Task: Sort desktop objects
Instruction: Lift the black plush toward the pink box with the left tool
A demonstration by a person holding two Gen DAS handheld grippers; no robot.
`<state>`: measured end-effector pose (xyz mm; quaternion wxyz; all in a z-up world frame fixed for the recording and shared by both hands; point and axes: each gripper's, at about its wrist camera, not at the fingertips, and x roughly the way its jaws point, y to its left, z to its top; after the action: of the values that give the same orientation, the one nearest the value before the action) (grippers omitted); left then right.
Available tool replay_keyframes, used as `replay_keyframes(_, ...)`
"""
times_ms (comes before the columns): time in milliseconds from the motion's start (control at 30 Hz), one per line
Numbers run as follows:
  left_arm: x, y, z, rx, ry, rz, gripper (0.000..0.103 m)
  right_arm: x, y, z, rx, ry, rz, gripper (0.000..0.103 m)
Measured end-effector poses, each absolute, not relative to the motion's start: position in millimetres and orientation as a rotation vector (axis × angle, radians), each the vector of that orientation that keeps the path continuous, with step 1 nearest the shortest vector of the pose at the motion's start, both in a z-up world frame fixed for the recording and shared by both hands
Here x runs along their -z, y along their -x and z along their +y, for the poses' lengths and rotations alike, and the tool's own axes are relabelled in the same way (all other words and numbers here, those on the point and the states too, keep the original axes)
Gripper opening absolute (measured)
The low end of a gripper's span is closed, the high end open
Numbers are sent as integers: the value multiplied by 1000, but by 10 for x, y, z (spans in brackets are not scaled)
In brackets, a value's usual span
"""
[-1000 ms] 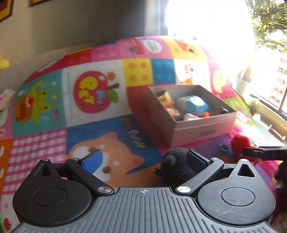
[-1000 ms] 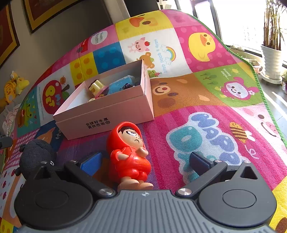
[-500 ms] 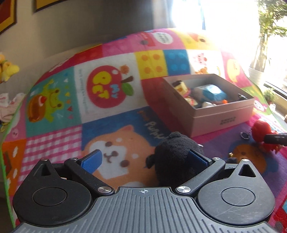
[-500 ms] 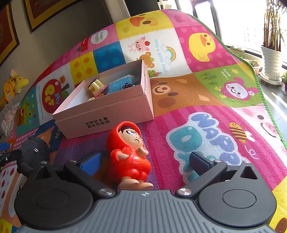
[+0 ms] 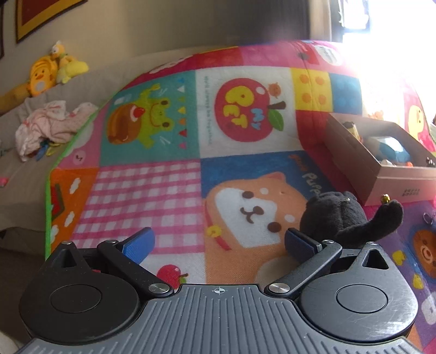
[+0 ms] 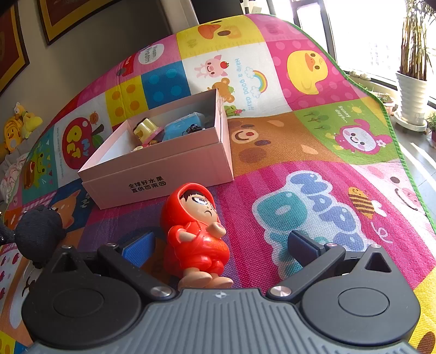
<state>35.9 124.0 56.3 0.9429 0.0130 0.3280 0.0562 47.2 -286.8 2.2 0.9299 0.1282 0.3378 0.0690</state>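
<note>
Both tools (image 5: 218, 242) (image 6: 219, 246) gape over a patchwork mat (image 6: 313, 130) (framed pictures (image 6: 70, 19) behind).

— What's behind the colourful play mat (image 6: 313, 130)?
— A beige wall (image 5: 163, 24) with framed pictures (image 6: 70, 16) at eleven o'clock; yellow plush toys (image 5: 51, 70) and crumpled pink cloth (image 5: 46, 128) at ten.
— And at two o'clock?
— Glaring windows (image 6: 365, 30) and a white potted plant (image 6: 412, 92).

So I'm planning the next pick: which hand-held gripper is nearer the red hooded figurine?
Right: the figurine lies between its open fingers. Left is beside the black plush.
</note>
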Motion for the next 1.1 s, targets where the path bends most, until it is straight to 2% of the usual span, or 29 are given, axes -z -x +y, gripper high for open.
replay_keyframes(300,-812,-72,1244,-11,61,578,103,-18,-474,-2869,-141,-263,692,103)
replay_keyframes(600,-255,-285,318,146,-177,701,103,-15,-474,-2871,-141,-262,692,103)
replay_keyframes(933,-304,-476,567,16,-218,672,103,-10,-475,-2867,-140,-258,693,103)
replay_keyframes(1100,-324,-517,591,119,-128,675,103,-39,-531,-2709,-135,-148,727,103)
